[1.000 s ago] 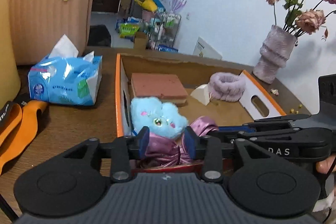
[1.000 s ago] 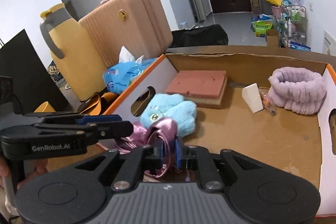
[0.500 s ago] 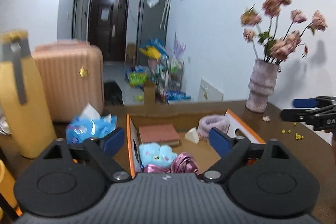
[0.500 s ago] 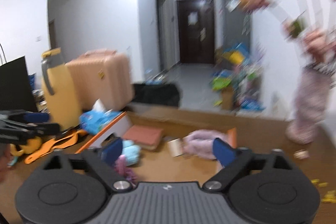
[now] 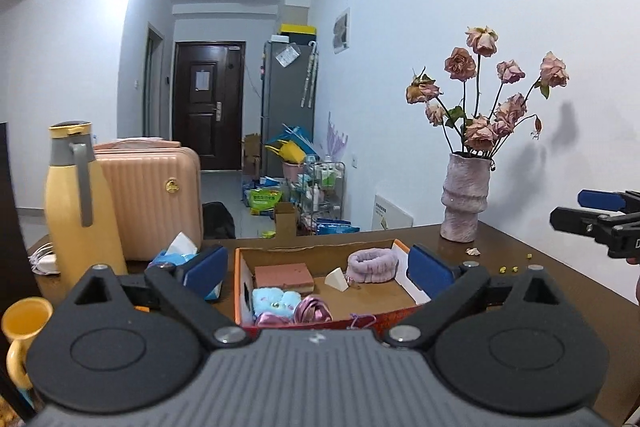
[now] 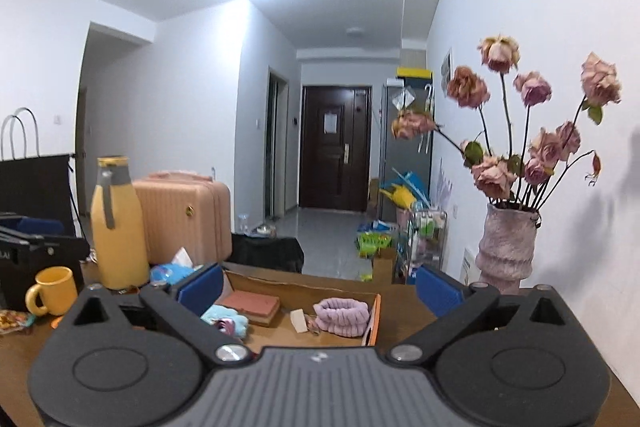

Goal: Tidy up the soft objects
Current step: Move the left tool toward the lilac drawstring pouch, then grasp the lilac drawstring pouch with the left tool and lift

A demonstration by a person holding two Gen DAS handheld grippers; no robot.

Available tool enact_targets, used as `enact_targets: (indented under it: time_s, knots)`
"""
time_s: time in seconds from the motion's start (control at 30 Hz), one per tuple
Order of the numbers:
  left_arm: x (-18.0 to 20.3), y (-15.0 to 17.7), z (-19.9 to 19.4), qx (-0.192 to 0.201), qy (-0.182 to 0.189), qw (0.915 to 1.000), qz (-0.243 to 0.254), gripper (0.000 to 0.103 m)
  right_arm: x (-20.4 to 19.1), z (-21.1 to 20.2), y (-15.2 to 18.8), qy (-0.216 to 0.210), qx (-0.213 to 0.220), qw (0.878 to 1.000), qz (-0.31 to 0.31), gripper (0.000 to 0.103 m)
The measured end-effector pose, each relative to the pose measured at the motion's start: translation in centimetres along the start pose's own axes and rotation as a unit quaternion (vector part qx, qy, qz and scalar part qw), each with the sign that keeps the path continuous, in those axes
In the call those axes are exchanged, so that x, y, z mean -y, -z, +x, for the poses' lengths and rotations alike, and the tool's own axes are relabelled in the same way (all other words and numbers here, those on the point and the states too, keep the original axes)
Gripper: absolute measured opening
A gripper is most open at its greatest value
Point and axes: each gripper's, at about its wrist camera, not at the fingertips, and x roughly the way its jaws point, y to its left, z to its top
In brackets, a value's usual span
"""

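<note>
The left gripper point(image 5: 318, 269) is held above the near end of the wooden table point(image 5: 516, 287), its blue-padded jaws spread wide with nothing between them. The right gripper point(image 6: 318, 289) is likewise released and holds nothing; in the left wrist view only its jaw tips show at the right edge, the rest cut off.

All the soft things lie inside the shallow cardboard box point(image 5: 404, 317) with orange-edged walls. A blue plush toy point(image 5: 274, 301) sits in the near left corner, touching a shiny pink satin scrunchie point(image 5: 313, 309) just beside it (the gripper body hides the scrunchie's lower part and the box's near wall). Behind the toy lies a flat brick-red sponge block point(image 5: 284, 275). A small white wedge point(image 5: 335, 277) stands near the middle, and a lilac fluffy headband point(image 5: 372, 261) rests at the far right. Something small and shiny lies between wedge and headband, too small to identify.

Outside the box, a blue tissue pack point(image 5: 176, 257) is half hidden behind the left jaw pad. A yellow thermos point(image 5: 82, 215) stands farther left, and a vase of dried roses point(image 5: 466, 203) is at the table's far right.
</note>
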Motion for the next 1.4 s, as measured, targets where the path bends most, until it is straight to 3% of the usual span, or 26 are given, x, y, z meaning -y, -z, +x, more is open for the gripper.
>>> enact_targets:
  time_s: [0.17,0.33,0.47,0.63,0.87,1.0,1.13,1.27,1.37,1.4]
  knots:
    - [1.4,2.8,-4.6,0.01,0.018,0.9998,-0.007,0.102,-1.4,-4.3,1.9,-0.005,0.021,1.0,-0.002,0.103]
    - [2.1,6.3,-8.3,0.008,0.029,0.9993,-0.023,0.103,-3.0,-8.1,5.5,-0.024,0.002,1.0,-0.008,0.103]
    - [1.4,8.8,-9.4,-0.023,0.032,0.9987,-0.031,0.103,-3.7,-10.2,8.7,-0.041,-0.014,0.999,0.023,0.103]
    - [-0.7,10.9,-8.4,-0.069,0.005,0.9958,-0.061,0.103,-3.5,-10.1,12.9,-0.057,-0.046,0.995,0.066,0.103]
    - [-1.7,11.7,-4.9,-0.091,0.012,0.9942,-0.056,0.103,-3.5,-6.9,14.0,-0.037,-0.065,0.993,0.089,0.102]
    - [-2.9,12.3,-0.6,-0.114,0.013,0.9908,-0.072,0.103,-3.5,-3.1,13.6,-0.014,-0.067,0.991,0.115,0.101]
    - [-4.7,12.6,4.6,-0.135,0.007,0.9866,-0.091,0.101,-4.2,2.2,12.9,-0.054,-0.097,0.988,0.11,0.088]
    - [-6.7,12.7,9.5,-0.149,0.023,0.9803,-0.128,0.091,-5.5,7.7,11.6,-0.09,-0.095,0.985,0.115,0.085]
    - [-7.3,13.1,12.3,-0.144,0.025,0.9811,-0.127,0.084,-7.1,12.4,11.2,-0.103,-0.105,0.985,0.092,0.085]
    - [-7.4,13.2,13.0,-0.142,0.033,0.9814,-0.125,0.084,-7.5,14.3,11.4,-0.115,-0.115,0.983,0.09,0.08]
